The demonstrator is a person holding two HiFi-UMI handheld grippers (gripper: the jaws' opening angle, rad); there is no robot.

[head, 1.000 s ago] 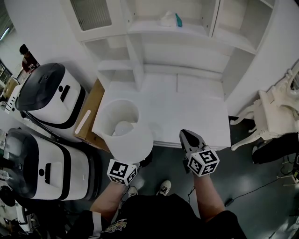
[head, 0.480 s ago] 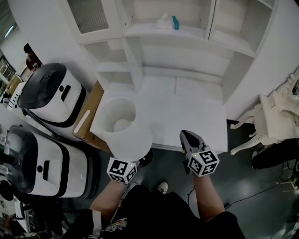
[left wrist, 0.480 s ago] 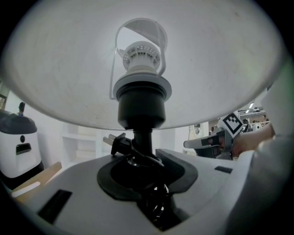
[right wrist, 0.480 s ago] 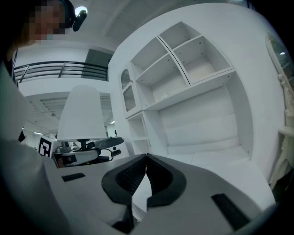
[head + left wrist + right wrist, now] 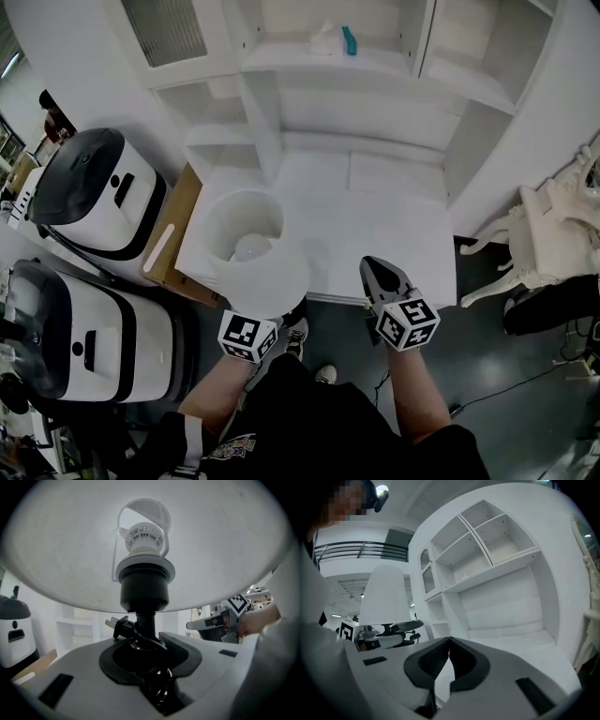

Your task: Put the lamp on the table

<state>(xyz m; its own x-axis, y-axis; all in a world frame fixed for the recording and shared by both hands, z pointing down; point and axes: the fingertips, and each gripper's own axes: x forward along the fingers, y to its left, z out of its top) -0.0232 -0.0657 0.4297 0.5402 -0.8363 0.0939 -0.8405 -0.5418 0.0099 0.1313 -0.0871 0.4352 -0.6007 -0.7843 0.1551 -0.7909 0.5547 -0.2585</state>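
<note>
The lamp [image 5: 255, 251] has a white cone shade, and I look down into its open top in the head view. It hangs over the front left corner of the white table [image 5: 375, 216]. My left gripper [image 5: 251, 323] holds it from below, mostly hidden under the shade. In the left gripper view the jaws are shut on the black stem [image 5: 145, 620], with the cord and plug [image 5: 121, 626] coiled round it. My right gripper [image 5: 378, 272] hovers at the table's front edge, shut and empty. In the right gripper view its jaw tips touch, and the lamp shade [image 5: 384, 595] shows at the left.
White shelves [image 5: 309, 66] rise behind the table, and a teal item [image 5: 350, 39] lies on one. Two white and black machines [image 5: 89, 192] [image 5: 75, 328] and a brown board [image 5: 169, 239] stand to the left. A white ornate chair [image 5: 553, 234] is at the right.
The lamp and my left gripper have drifted slightly forward over the table's front left corner. My right gripper has stayed where it was.
</note>
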